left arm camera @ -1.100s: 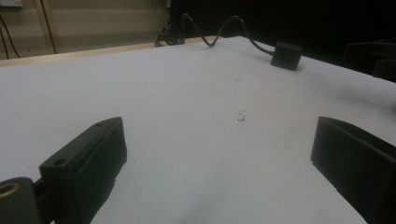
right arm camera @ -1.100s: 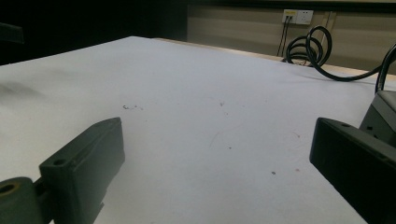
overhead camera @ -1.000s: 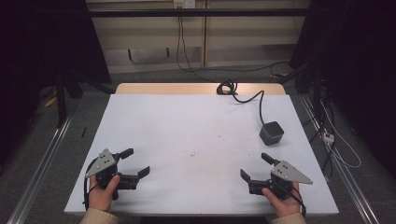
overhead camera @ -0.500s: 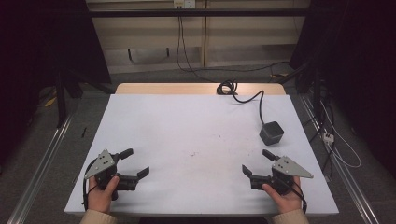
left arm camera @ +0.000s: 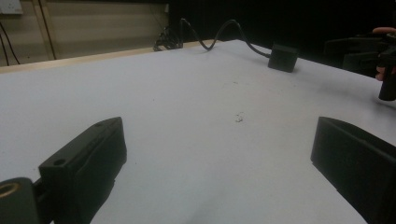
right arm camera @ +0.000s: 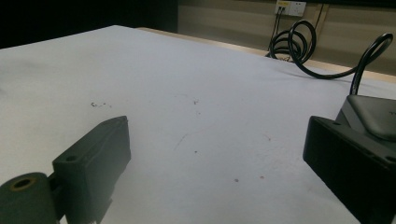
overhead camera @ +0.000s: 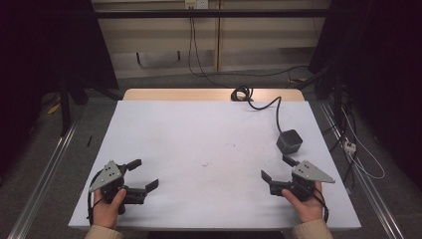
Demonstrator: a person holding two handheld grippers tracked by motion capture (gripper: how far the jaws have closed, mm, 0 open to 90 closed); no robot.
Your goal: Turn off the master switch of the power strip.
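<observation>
While standing wide open and holding nothing, hovering low over the white table [overhead camera: 199,124]: right gripper [overhead camera: 275,167] at the near right corner, left gripper [overhead camera: 146,173] at the near left, equally wide and equally empty.

Probably risking a push instead of a grasp: coming to the small dark box [overhead camera: 289,141] with one jaw too low or off centre, and so sliding it away over the smooth surface. Also risking a pull from the black cable [overhead camera: 268,105], running from the box toward the far edge and coiling there, dragging the box sideways or twisting it out of the jaws during a lift.

Lying flat on the table just beyond the right gripper, a little to its right, near but not touching; in the right gripper view, appearing directly behind the right-hand jaw. Lying well apart from the left gripper, across the table.
</observation>
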